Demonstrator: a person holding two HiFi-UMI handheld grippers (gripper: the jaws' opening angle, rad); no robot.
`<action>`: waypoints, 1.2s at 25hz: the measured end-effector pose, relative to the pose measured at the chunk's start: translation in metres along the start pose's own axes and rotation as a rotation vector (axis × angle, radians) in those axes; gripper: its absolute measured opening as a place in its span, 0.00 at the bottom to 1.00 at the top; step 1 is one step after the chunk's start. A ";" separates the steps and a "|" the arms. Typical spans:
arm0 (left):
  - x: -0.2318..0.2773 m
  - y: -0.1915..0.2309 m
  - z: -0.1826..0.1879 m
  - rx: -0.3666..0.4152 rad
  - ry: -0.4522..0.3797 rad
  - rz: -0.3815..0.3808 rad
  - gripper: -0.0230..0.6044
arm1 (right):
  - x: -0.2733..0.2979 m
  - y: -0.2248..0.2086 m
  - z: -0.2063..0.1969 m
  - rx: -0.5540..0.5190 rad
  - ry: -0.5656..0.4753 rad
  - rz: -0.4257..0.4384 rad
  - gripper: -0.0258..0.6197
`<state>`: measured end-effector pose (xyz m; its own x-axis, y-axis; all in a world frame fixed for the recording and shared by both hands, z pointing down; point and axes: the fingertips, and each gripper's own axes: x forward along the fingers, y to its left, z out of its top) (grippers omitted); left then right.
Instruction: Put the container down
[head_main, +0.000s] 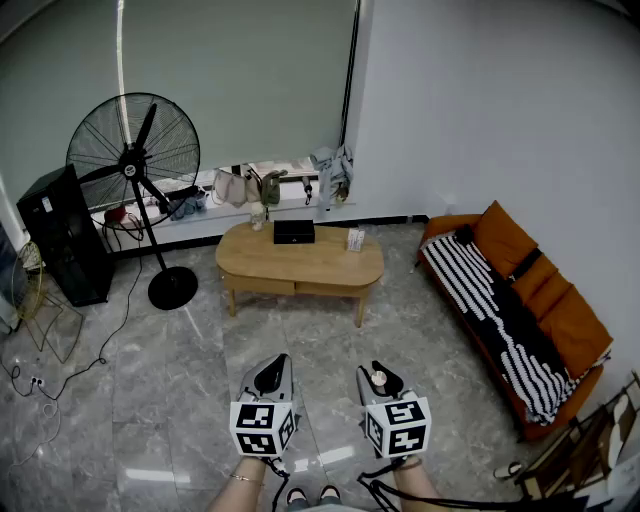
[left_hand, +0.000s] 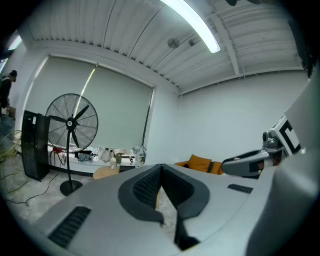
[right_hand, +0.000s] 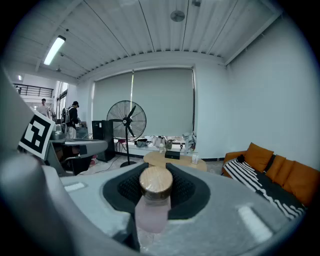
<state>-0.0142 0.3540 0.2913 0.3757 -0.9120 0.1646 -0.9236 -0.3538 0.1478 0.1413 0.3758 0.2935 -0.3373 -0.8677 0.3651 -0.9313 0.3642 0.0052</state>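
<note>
Ahead: oval coffee table (head_main: 300, 262) stood well apart.
Right gripper (head_main: 380, 380): clamped the container's body below its lid.
Left gripper (head_main: 275, 368): closed, empty.
Container (right_hand: 152, 210): small frosted jar, wooden lid; probably light, rigid, slippery; mid-body hold suited.

Your right tool (right_hand: 156, 169) hides the base of the container (right_hand: 155, 182); the windowsill clutter (head_main: 268, 186) is too small to identify.

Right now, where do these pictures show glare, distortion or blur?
Head view: bright glare lies on the glossy floor. Left gripper view: the ceiling lamp is overexposed, and the wide lens bends straight lines and darkens the corners. Right gripper view: the near container looks slightly soft; the background is sharper.
</note>
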 end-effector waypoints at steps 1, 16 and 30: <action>0.001 -0.001 0.001 0.001 0.000 0.001 0.03 | -0.001 -0.001 0.000 0.001 0.002 0.003 0.22; -0.016 0.008 -0.001 0.016 0.003 -0.031 0.03 | -0.005 0.022 0.000 0.051 -0.012 0.019 0.22; 0.005 0.033 -0.009 -0.007 0.016 -0.009 0.03 | 0.028 0.019 0.000 0.081 0.006 0.039 0.22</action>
<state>-0.0417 0.3397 0.3057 0.3852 -0.9053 0.1788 -0.9196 -0.3604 0.1566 0.1145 0.3585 0.3040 -0.3733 -0.8513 0.3687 -0.9255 0.3691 -0.0849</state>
